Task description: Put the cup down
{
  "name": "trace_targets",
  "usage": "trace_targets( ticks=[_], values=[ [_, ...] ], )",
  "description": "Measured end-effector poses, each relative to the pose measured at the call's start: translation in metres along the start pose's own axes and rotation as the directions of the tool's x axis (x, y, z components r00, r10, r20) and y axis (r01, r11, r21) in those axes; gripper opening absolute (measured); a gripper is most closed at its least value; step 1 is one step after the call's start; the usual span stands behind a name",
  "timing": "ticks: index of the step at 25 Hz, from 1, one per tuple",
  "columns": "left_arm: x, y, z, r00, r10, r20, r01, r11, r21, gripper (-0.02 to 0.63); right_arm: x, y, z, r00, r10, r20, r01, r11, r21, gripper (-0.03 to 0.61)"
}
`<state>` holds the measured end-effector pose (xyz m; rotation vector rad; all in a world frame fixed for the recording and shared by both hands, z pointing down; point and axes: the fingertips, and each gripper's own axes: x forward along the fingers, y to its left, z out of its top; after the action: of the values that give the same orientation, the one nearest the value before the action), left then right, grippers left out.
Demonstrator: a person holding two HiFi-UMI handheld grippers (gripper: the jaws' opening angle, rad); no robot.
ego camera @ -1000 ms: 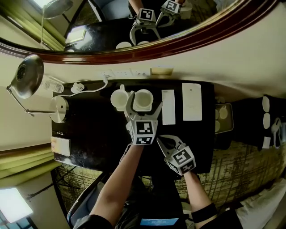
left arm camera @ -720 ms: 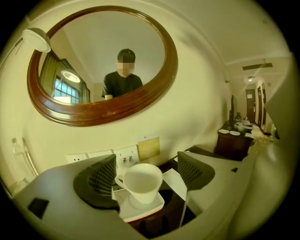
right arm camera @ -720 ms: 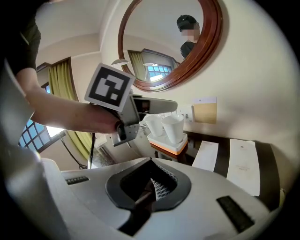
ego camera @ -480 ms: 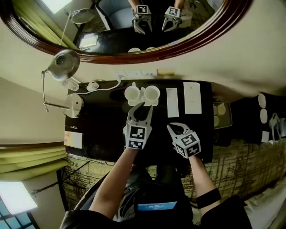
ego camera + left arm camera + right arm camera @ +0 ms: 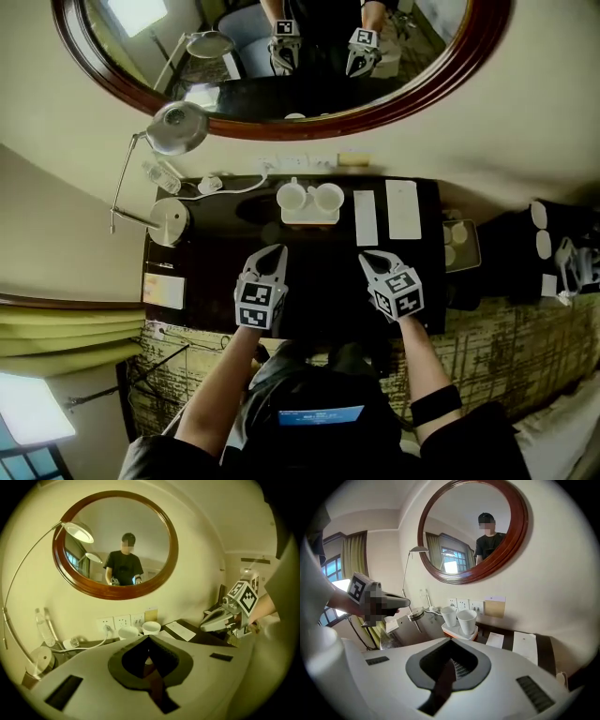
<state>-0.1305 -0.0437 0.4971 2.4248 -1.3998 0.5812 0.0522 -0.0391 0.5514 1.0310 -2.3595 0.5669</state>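
The white ceramic cup stands upright on the small white tray at the back of the dark desk, just beside a second white cup. I judge the set-down done, so all I owe it now is a straight pull-back of the left gripper, with no swing toward the tray. A second ago its fingers stood spread round that cup. They have just been closing and now sit pressed together on nothing, well apart from the tray, and the right gripper is likewise pressed together and empty.
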Motion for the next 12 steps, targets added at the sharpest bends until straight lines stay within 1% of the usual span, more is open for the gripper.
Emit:
trace_targets(
  ticks=[5, 8, 10, 12],
  values=[
    [-0.029, 0.019, -0.023, 1.0, 0.005, -0.026, -0.005, 1.0, -0.013, 0.003, -0.004, 0.018, 0.007, 1.0, -0.013, -0.01, 0.013, 1.0, 0.016, 0.005],
    [-0.04, 0.033, -0.031, 1.0, 0.018, -0.024, -0.019, 1.0, -0.022, 0.003, -0.006, 0.015, 0.003, 0.999, -0.041, -0.011, 0.041, 0.999, 0.015, 0.005],
    [-0.043, 0.045, -0.034, 0.999, 0.035, -0.014, -0.035, 0.999, -0.029, 0.003, -0.008, 0.016, 0.005, 0.999, -0.052, -0.015, 0.052, 0.998, 0.02, 0.005],
    [-0.048, 0.048, -0.03, 1.0, 0.029, -0.005, -0.029, 0.998, -0.047, 0.003, -0.009, 0.02, 0.009, 0.998, -0.056, -0.015, 0.056, 0.998, 0.026, 0.005]
  ],
)
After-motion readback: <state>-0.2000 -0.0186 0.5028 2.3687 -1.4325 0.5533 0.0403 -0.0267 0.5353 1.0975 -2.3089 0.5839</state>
